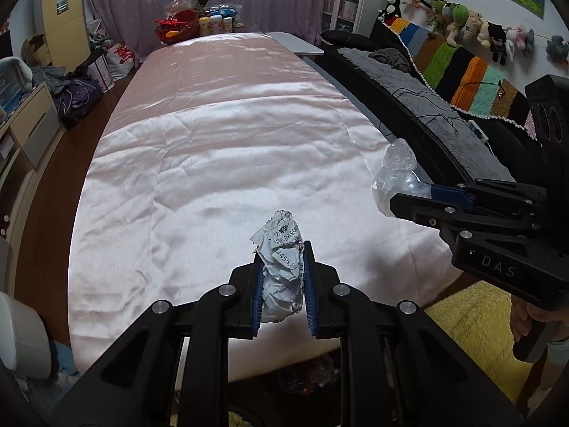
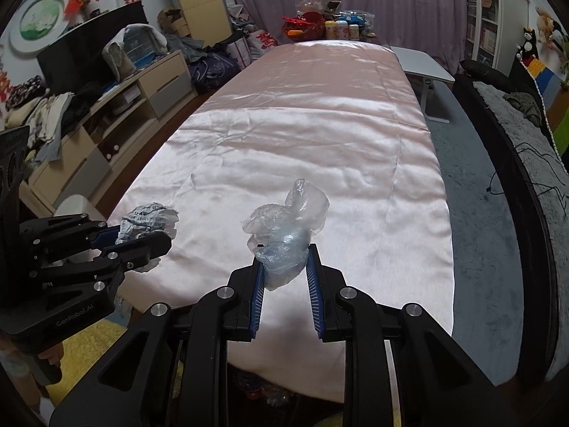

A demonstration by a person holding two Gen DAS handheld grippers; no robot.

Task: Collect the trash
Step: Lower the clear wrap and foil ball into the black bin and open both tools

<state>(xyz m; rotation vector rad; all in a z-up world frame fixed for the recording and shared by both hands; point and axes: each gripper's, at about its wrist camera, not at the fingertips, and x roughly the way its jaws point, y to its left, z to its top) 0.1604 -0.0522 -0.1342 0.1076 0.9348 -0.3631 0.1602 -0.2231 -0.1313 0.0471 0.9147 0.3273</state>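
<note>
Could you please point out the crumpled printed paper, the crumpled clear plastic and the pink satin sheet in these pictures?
crumpled printed paper [image 1: 282, 267], left wrist view, on its creased middle between the fingers.
crumpled clear plastic [image 2: 284, 242], right wrist view, on its bunched lower part.
pink satin sheet [image 1: 220, 142], left wrist view, on a bare stretch.

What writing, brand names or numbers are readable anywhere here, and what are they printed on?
"DAS": right gripper, on its black body.
"GenRobot.AI": left gripper, on its black body.
"4455 8": crumpled paper held in the left gripper; the rest of its print is creased and unreadable.
Red character on a white bag on the floor: blurred.
Bottles at the far end of the table: labels too small.
Clear plastic wrap: no text.
</note>
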